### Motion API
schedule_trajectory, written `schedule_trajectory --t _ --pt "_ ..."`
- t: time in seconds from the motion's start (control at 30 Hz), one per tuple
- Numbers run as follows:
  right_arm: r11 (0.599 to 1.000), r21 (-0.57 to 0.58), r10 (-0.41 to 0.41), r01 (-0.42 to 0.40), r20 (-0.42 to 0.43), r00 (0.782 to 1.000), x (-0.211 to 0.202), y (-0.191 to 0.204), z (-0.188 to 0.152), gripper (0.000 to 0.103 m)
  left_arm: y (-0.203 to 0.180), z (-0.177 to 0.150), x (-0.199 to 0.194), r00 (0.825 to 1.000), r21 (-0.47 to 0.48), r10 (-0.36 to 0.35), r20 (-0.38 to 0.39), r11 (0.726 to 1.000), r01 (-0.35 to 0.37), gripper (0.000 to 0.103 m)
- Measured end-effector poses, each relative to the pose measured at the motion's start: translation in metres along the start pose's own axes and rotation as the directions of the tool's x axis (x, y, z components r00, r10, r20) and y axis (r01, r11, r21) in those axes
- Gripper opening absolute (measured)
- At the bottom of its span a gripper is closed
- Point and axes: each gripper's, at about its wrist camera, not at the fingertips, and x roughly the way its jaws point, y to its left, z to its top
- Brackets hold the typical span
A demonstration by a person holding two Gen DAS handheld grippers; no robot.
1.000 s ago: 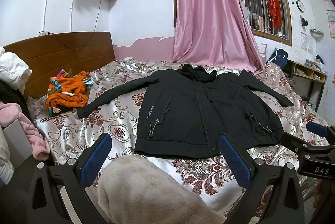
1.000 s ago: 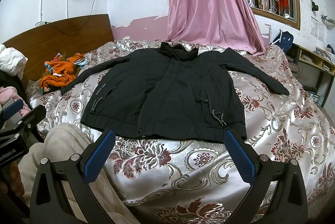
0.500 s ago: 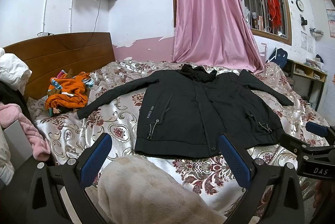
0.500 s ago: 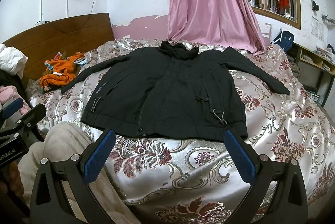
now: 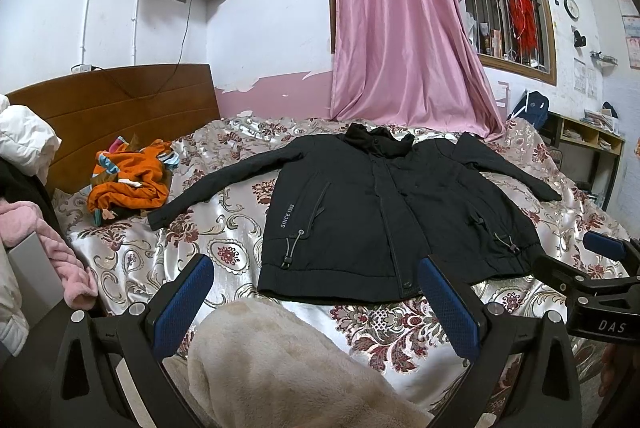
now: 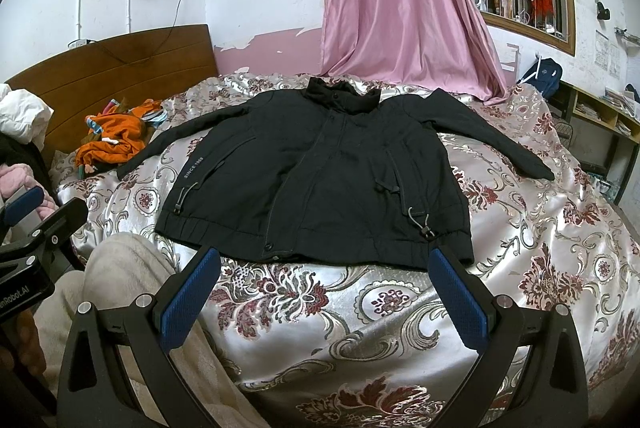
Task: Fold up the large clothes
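Observation:
A black jacket (image 5: 380,211) (image 6: 316,171) lies flat and face up on the floral bedspread (image 5: 224,252) (image 6: 540,240), collar toward the far wall, both sleeves spread out to the sides. My left gripper (image 5: 316,292) hovers open just short of the hem, nothing between its blue pads. My right gripper (image 6: 324,288) is also open and empty, held before the hem's middle. Each gripper shows at the edge of the other's view.
A beige fleece-covered leg (image 5: 280,360) (image 6: 116,276) sits below the grippers. Orange clothes (image 5: 128,179) are piled near the wooden headboard (image 5: 120,107). A pink curtain (image 5: 400,27) hangs behind the bed. Pink fabric (image 5: 60,248) lies at the left; shelves (image 5: 588,139) stand right.
The right wrist view has crept slightly closer to the jacket's hem. The left gripper has hardly moved. Both stay open.

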Motion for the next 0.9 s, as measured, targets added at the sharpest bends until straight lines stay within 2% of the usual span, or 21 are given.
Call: schedule_trajectory --t 0.4,0.53,0.6,0.7,0.8,0.9 --pt "1.000 0.001 0.000 0.000 -0.001 1.000 0.000 0.004 0.003 0.102 0.000 0.000 0.000 1.000 0.003 0.002 0.000 1.000 -0.002 0.103" --pt "1.000 0.001 0.000 0.000 -0.002 1.000 0.000 0.008 0.008 0.102 0.000 0.001 0.003 1.000 0.006 0.003 -0.023 1.000 -0.003 0.103" --pt "1.000 0.003 -0.004 0.004 -0.003 1.000 0.001 0.000 0.001 0.102 -0.002 0.004 0.009 0.999 0.013 0.011 -0.051 1.000 -0.010 0.103" --pt "1.000 0.013 -0.017 0.017 -0.001 1.000 0.000 -0.006 -0.005 0.102 -0.006 0.010 0.020 0.990 0.036 0.018 -0.141 0.999 -0.013 0.103" --pt "0.999 0.025 -0.031 0.031 -0.003 1.000 0.004 -0.008 -0.011 0.102 -0.013 0.021 0.031 0.968 0.061 0.005 -0.249 0.998 0.010 0.103" --pt "0.998 0.039 -0.048 0.048 -0.004 0.999 0.012 -0.014 -0.010 0.102 -0.021 0.023 0.041 0.946 0.069 0.001 -0.323 0.997 0.023 0.103"
